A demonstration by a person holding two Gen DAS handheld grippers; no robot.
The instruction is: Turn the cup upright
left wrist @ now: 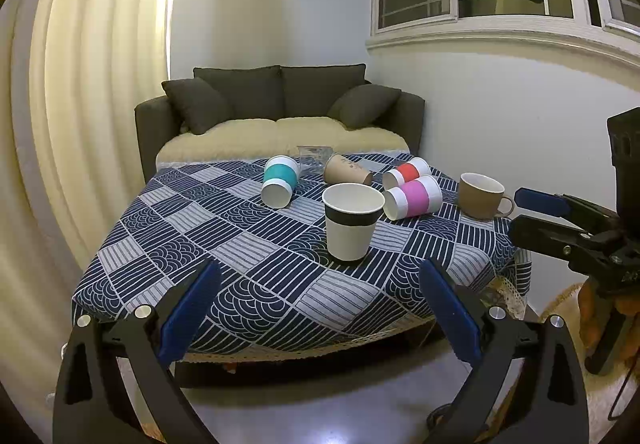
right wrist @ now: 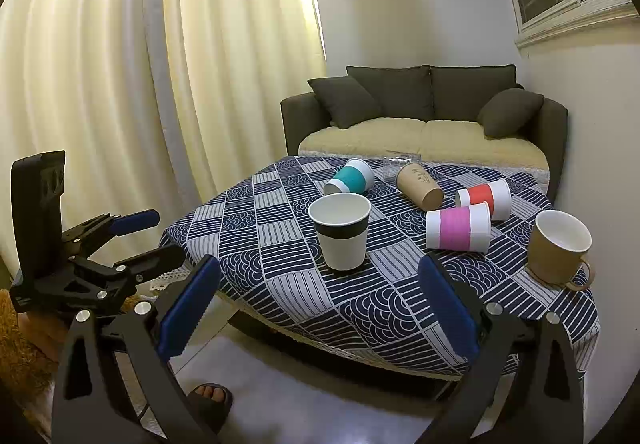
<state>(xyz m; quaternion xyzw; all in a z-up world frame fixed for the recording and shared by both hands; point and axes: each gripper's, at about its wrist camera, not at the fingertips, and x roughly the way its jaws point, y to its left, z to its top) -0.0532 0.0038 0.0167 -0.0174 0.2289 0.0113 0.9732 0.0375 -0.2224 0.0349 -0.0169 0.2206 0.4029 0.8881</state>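
The right gripper (right wrist: pixel 318 308) hangs with jaws wide apart before the table (right wrist: pixel 400 308). A black-banded paper cup (right wrist: pixel 340 230) stands upright; four cups lie on their sides — teal (right wrist: pixel 350 177), brown (right wrist: pixel 419 185), red (right wrist: pixel 486 198), pink (right wrist: pixel 458 232). A tan mug (right wrist: pixel 558 248) stands right. The left gripper (right wrist: pixel 136 240) waits leftward, open.

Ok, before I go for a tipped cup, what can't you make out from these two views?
- Clear item behind the brown paper cup: see-through, partly hidden in both views; unidentifiable.
- Print on that cup: too small.
- Red-banded cup: pink-banded cup covers its lower side in left wrist view.
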